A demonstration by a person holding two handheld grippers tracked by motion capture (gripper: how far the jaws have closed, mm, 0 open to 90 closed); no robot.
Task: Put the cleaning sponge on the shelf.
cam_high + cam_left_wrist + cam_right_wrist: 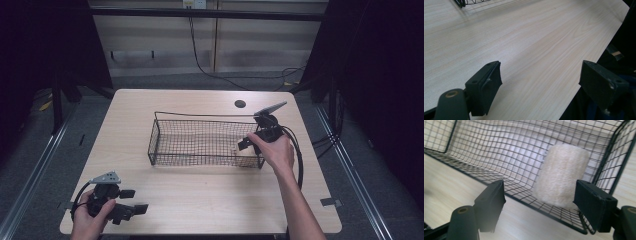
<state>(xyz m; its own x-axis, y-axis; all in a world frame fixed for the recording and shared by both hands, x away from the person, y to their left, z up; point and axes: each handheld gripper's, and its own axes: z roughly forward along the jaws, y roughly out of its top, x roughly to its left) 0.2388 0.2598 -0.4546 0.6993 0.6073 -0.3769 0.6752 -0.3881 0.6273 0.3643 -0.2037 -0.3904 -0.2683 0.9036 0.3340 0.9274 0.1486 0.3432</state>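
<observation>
A: Where is the cream roll (562, 175)?

B: Inside the wire basket (200, 142), at its right-hand end, close to the end wall. In the right gripper view it looks like a pale, rough-surfaced cylinder, resting on the mesh floor, slightly tilted. The frame is a little blurred, so I cannot say what it is made of.

A: And the right tool (250, 141)?

B: It is at that same end of the basket, reaching over the rim. Its jaws are spread, one on each side of the roll as the camera sees it, with clear gaps to both; neither pad presses on it.

A: So the roll is not pinched?

B: No, it lies free in the basket.

A: What about the left tool (131, 201)?

B: Well apart, at the near left corner of the table (210, 200), held low in the person's left hand. Its jaws are spread wide too, with only bare wood between them. One corner of the basket shows at the top of the left gripper view.

A: Where does the basket stand?

B: Near the middle of the table, long side towards the person.
</observation>
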